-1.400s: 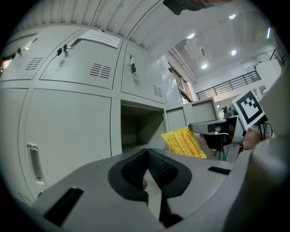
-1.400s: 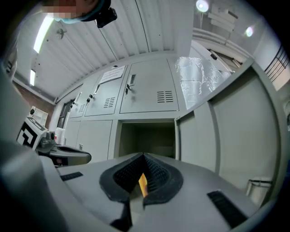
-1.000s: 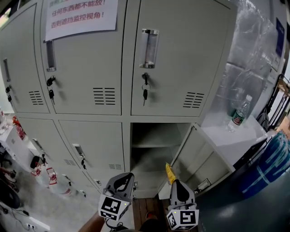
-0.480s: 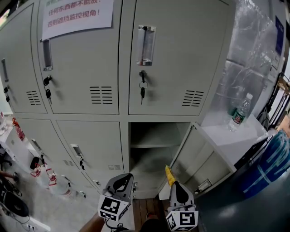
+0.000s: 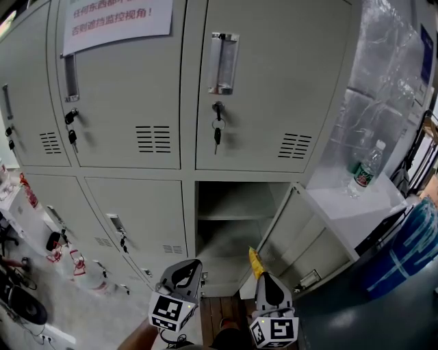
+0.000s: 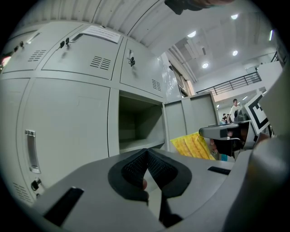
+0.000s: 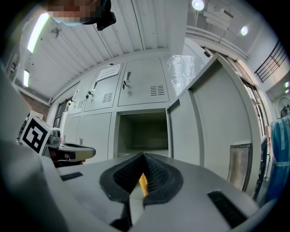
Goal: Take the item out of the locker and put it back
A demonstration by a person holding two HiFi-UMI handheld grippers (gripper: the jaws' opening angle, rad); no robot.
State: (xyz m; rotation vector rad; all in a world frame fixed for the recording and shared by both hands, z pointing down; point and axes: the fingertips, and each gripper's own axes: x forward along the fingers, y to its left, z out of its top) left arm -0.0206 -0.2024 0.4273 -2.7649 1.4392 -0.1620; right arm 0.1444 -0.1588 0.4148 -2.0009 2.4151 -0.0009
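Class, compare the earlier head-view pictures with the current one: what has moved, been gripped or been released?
Nothing visibly changed. The right gripper stays shut on the yellow packet before the open locker; the left gripper stays empty beside it.

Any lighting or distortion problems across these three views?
Head view: sharp, locker doors bow outward, open compartment shadowed inside. Left gripper view: heavy fisheye, black corners, ceiling lights blown out. Right gripper view: same dark corners, ceiling lamp glares.
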